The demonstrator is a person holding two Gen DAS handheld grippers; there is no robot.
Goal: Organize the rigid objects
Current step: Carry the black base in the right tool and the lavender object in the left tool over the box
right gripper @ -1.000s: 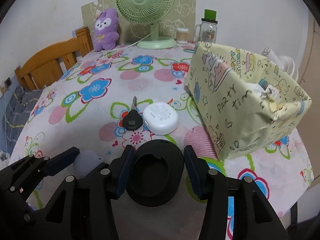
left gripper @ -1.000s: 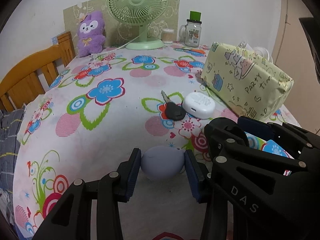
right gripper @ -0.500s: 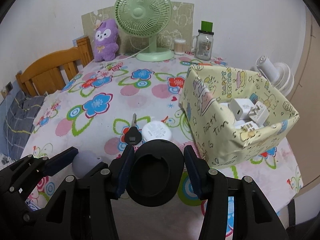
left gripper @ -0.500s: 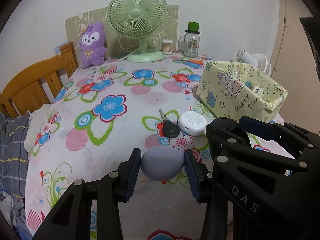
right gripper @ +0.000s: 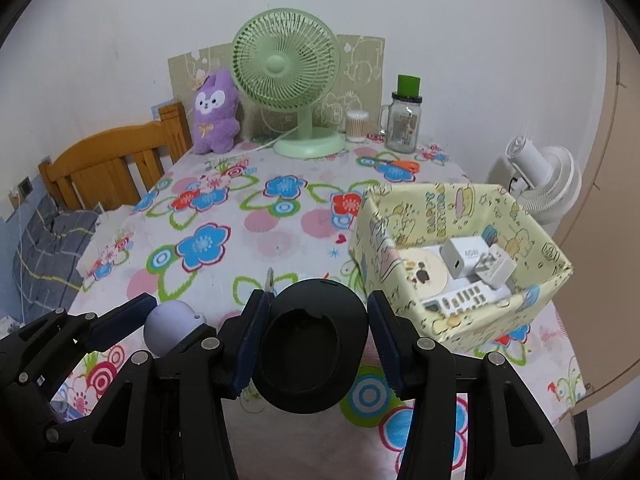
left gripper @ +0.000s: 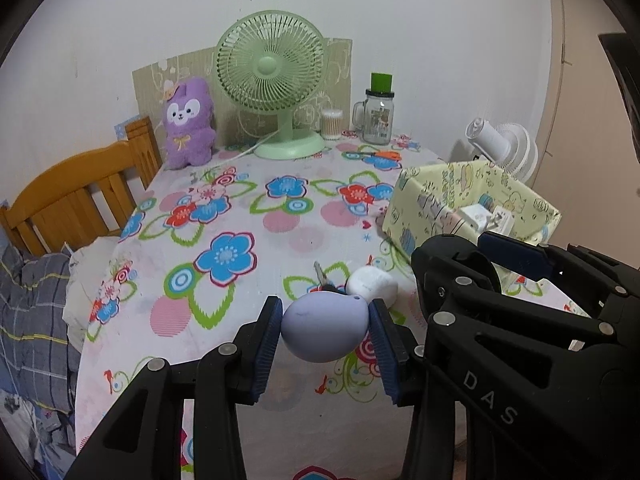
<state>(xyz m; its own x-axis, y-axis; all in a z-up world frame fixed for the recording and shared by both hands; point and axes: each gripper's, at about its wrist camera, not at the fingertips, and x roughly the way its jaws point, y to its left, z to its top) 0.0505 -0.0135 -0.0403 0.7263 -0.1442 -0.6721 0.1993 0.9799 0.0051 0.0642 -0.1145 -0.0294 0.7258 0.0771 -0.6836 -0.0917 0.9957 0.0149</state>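
Observation:
My left gripper (left gripper: 325,330) is shut on a lavender egg-shaped object (left gripper: 324,329) and holds it well above the floral table; the egg also shows in the right wrist view (right gripper: 170,328). My right gripper (right gripper: 314,338) is shut on a black oval dish-like object (right gripper: 312,344), held above the table's near edge, left of the yellow paper-wrapped box (right gripper: 460,320). The box also shows in the left wrist view (left gripper: 420,204); it holds white chargers (right gripper: 466,258) and other small items. A white case (left gripper: 372,282) and a key (left gripper: 320,274) lie on the table behind the egg.
A green fan (right gripper: 288,76), a purple plush (right gripper: 214,114), a cotton swab jar (right gripper: 357,126) and a glass mug jar (right gripper: 404,120) stand along the back. Orange scissors (right gripper: 404,166) lie near them. A wooden chair (right gripper: 112,164) stands left. A white fan (right gripper: 548,184) stands right of the table.
Both grippers have risen and drawn back with their objects held. The table looks farther below, and the inside of the box has come into view.

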